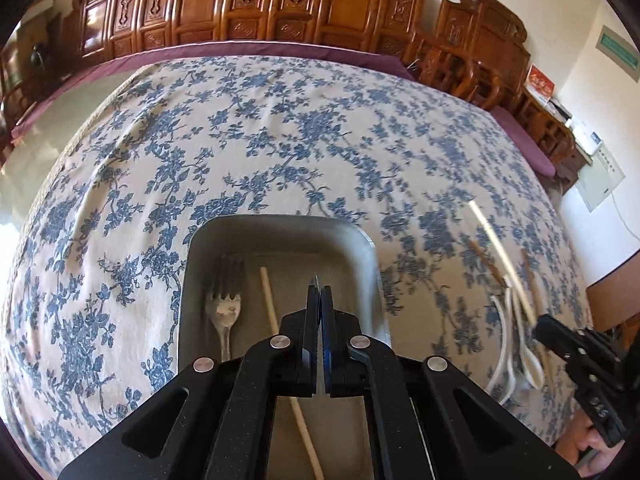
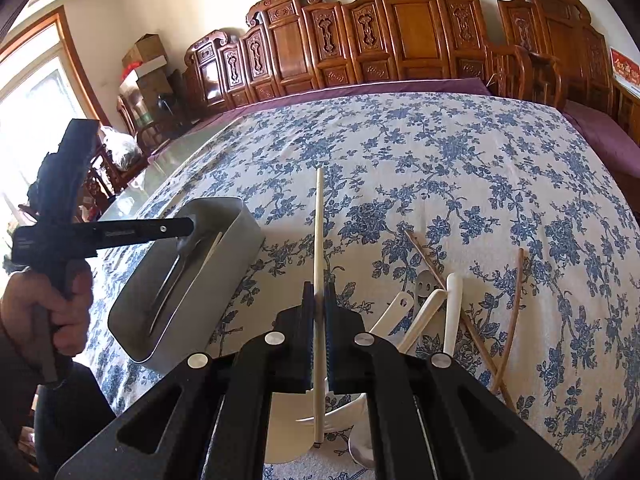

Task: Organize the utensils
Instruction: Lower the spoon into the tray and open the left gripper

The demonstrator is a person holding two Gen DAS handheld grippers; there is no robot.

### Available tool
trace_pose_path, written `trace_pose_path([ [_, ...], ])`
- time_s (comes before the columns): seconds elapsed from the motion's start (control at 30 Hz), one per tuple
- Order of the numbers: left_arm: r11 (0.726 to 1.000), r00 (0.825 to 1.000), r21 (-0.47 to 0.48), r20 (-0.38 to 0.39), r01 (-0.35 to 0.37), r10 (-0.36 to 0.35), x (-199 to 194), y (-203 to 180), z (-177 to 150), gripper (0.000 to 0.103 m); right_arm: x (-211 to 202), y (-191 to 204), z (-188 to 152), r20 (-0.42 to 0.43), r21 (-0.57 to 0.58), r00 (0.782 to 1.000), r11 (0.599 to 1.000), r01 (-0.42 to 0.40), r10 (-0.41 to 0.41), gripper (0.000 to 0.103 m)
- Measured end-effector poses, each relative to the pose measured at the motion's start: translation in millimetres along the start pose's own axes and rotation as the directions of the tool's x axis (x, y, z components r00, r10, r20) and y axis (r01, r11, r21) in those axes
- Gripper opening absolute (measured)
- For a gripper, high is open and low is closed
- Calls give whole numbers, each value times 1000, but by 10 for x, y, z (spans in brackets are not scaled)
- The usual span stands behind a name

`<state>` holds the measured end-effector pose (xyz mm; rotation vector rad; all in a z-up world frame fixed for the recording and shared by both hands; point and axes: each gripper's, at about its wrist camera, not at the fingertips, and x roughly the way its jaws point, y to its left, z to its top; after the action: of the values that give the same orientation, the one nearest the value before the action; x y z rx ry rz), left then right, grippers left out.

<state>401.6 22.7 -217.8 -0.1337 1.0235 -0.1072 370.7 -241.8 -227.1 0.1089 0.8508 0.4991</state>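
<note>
Right hand-held gripper (image 2: 319, 300): clamped on white chopstick (image 2: 318, 240)
Left hand-held gripper (image 1: 319, 300): together, empty, over tray (image 1: 280, 226)
Advice: align chopstick lengthwise beside fork (image 1: 225, 312) before releasing

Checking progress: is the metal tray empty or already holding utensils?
Holding utensils: the metal tray contains a fork and a cream chopstick.

carved wooden screen (image 2: 400, 36); bright window (image 2: 36, 96)
</note>
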Motion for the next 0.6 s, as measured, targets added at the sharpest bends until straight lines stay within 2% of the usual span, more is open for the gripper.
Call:
trace_pose_path([
  [0.37, 1000, 998, -2, -55, -23, 23, 306, 84, 42, 1, 101, 125, 28, -12, -17, 1000, 1000, -17, 17, 6],
  [0.6, 999, 998, 26, -42, -34, 35, 250, 108, 16, 6, 173, 222, 44, -19, -26, 999, 999, -32, 32, 6],
])
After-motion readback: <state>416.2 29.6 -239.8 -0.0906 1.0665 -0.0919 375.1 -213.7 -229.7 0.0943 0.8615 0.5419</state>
